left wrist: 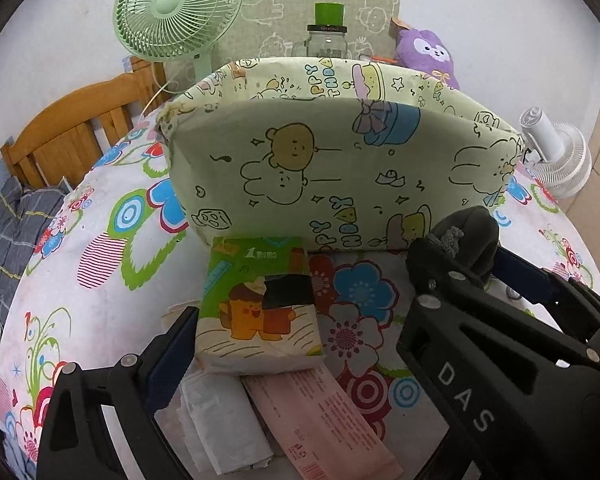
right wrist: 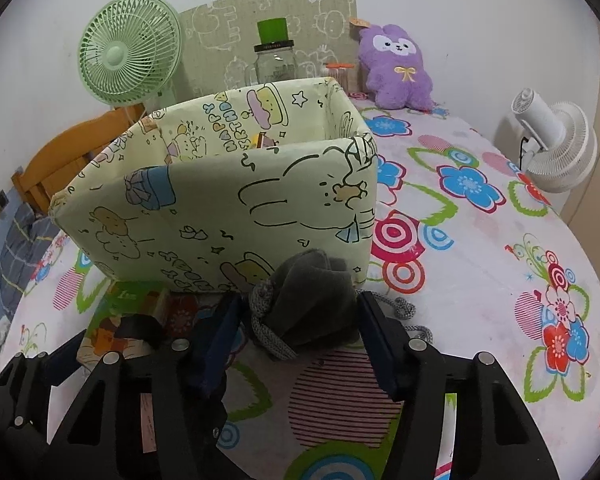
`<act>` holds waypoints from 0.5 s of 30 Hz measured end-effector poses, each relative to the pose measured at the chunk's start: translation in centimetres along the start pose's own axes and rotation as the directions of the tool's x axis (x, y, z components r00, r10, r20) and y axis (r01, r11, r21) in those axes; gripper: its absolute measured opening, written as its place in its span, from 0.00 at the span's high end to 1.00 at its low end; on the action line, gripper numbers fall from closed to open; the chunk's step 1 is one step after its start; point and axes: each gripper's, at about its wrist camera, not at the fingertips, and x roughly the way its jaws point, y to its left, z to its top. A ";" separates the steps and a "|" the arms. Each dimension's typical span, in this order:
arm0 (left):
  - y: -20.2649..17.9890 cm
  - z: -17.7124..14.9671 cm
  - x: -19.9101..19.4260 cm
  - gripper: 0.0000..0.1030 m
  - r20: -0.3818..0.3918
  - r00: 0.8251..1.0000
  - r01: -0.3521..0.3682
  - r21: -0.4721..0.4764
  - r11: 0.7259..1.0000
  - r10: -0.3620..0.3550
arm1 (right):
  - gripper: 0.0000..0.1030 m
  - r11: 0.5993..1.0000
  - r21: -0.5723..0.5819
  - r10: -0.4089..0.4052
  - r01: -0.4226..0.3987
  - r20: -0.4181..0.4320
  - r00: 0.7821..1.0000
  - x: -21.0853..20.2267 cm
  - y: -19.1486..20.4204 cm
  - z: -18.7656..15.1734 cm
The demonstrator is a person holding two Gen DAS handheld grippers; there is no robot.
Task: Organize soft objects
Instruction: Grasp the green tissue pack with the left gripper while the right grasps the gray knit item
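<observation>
A pale green cartoon-print fabric box (left wrist: 332, 168) stands open-topped on the floral tablecloth; it also shows in the right wrist view (right wrist: 228, 204). A green tissue pack (left wrist: 260, 304) lies in front of the box, beside my left gripper's left finger (left wrist: 172, 344). My left gripper (left wrist: 296, 320) is open around the pack, its jaws wide apart. My right gripper (right wrist: 300, 320) has its jaws on both sides of a dark grey drawstring pouch (right wrist: 316, 300), which rests on the cloth against the box. The pouch and right gripper also show in the left wrist view (left wrist: 468, 236).
A pink paper slip (left wrist: 324, 424) and a white folded packet (left wrist: 224, 424) lie below the tissue pack. At the back stand a green fan (right wrist: 128, 56), a glass jar (right wrist: 274, 60) and a purple plush (right wrist: 396, 68). A white fan (right wrist: 552, 148) stands right. A wooden chair (left wrist: 72, 128) is left.
</observation>
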 end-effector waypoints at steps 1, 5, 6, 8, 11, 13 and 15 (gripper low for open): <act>0.0 0.0 0.0 0.03 -0.001 1.000 -0.001 0.000 1.000 0.001 | 0.41 1.000 -0.002 -0.003 0.003 -0.002 1.000 0.0 0.1 0.0; 0.0 -0.1 -0.2 0.03 0.002 1.000 -0.003 0.003 1.000 0.003 | 0.43 1.000 -0.001 0.010 -0.010 -0.005 1.000 -0.1 0.1 -0.1; 0.0 -0.1 -0.4 0.03 0.005 1.000 -0.003 0.004 1.000 0.003 | 0.44 1.000 0.003 0.013 -0.013 -0.005 1.000 -0.2 0.1 -0.1; 0.0 -0.1 -0.6 0.03 0.010 1.000 -0.003 0.004 1.000 0.003 | 0.44 1.000 0.008 0.019 -0.019 -0.004 1.000 -0.4 0.1 -0.2; 0.2 -0.2 -1.0 0.03 0.025 1.000 -0.001 0.005 1.000 0.001 | 0.45 1.000 0.009 0.019 -0.019 0.004 1.000 -0.9 0.3 -0.3; 0.2 -0.1 -1.2 0.03 0.033 0.999 -0.006 0.004 1.000 0.006 | 0.45 1.000 0.008 0.015 -0.015 0.012 1.000 -1.3 0.4 -0.4; 0.5 -0.1 -1.4 0.03 0.038 0.999 -0.009 -0.002 1.000 0.009 | 0.45 1.000 0.006 0.014 -0.014 0.020 1.000 -1.6 0.5 -0.4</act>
